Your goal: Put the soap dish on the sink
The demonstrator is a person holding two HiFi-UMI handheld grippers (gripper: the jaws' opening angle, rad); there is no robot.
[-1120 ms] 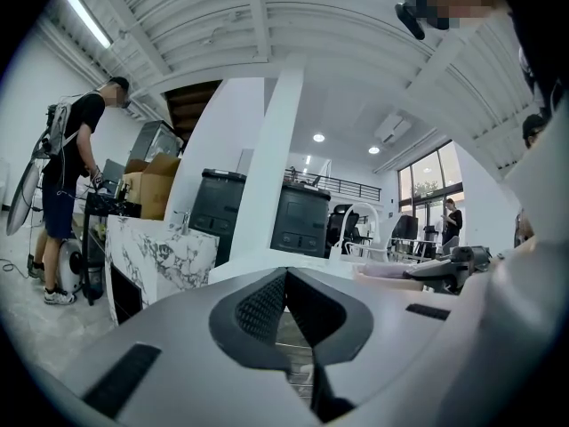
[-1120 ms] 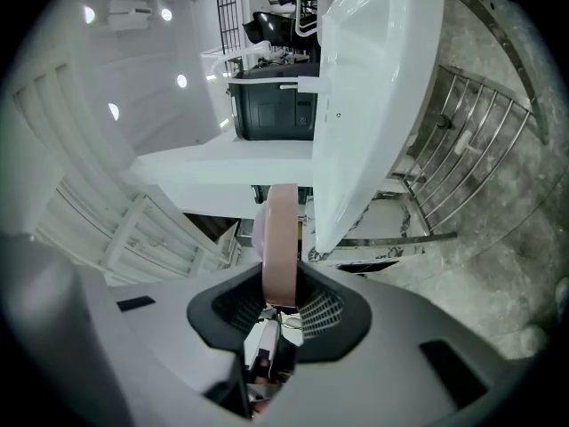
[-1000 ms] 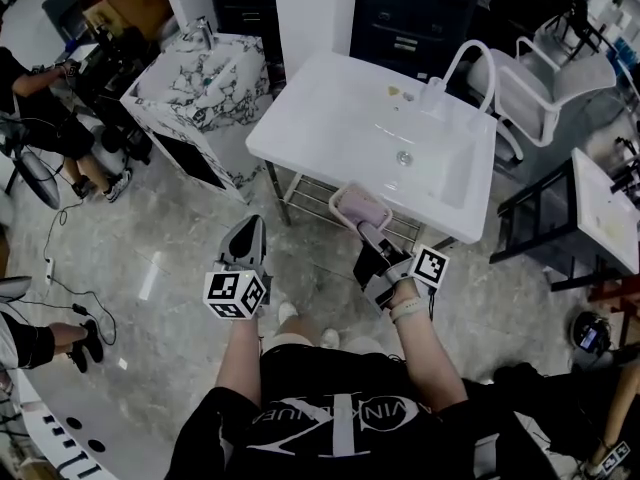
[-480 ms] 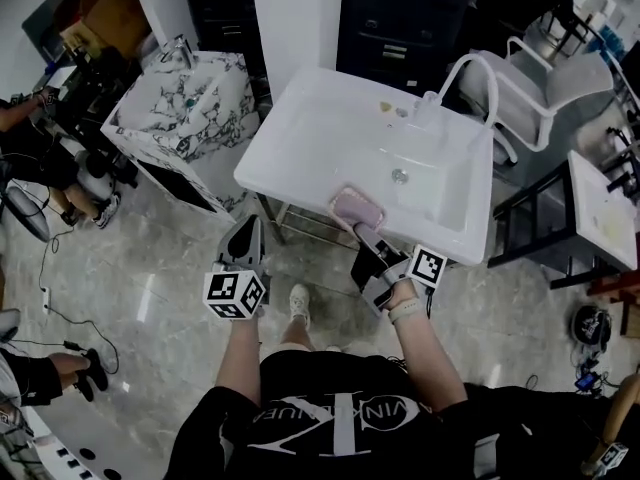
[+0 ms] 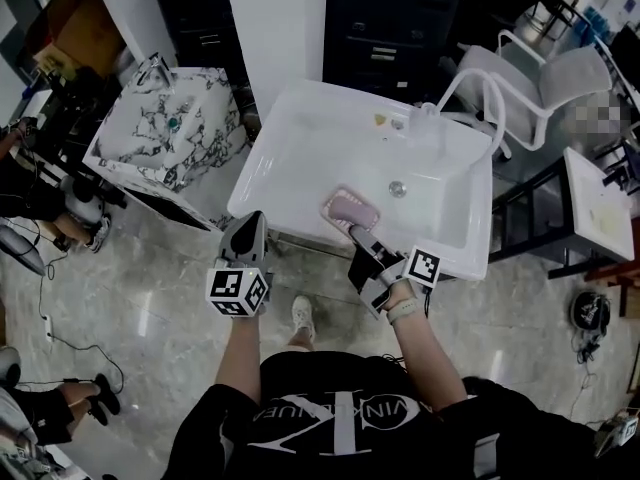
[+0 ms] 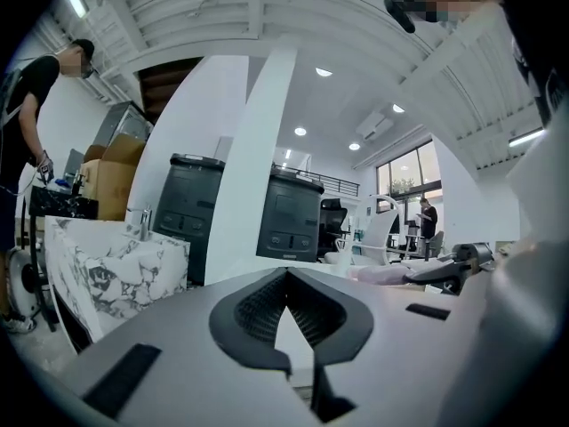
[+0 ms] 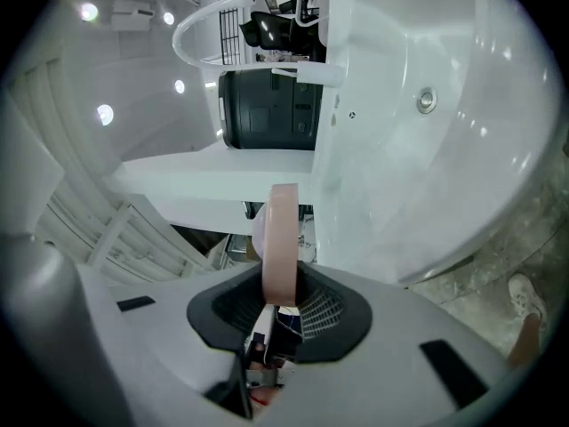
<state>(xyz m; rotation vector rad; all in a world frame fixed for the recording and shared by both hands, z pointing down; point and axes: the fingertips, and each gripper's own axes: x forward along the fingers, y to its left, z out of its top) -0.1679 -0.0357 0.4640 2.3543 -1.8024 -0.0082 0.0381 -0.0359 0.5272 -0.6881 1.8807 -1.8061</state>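
A white sink (image 5: 300,158) with a curved tap (image 5: 470,78) and a drain (image 5: 397,189) stands ahead of me. My right gripper (image 5: 360,236) is shut on a pink soap dish (image 5: 350,208), which hangs over the sink's near rim by the basin. In the right gripper view the soap dish (image 7: 281,229) stands edge-on between the jaws of the right gripper (image 7: 279,285), with the sink (image 7: 427,167) beyond it. My left gripper (image 5: 247,230) is shut and holds nothing, just short of the sink's front left corner. In its own view the left gripper (image 6: 285,278) points over the white sink top.
A marble-patterned vanity (image 5: 165,138) stands left of the sink. Behind it are a white pillar (image 5: 275,28) and dark cabinets (image 5: 400,18). At the right stand a white chair (image 5: 560,83) and a black-framed table (image 5: 600,203). People and cables occupy the left floor.
Both grippers have come forward to the sink. The soap dish, earlier short of the front edge, now hangs over the sink's near rim. The jaws have not changed.
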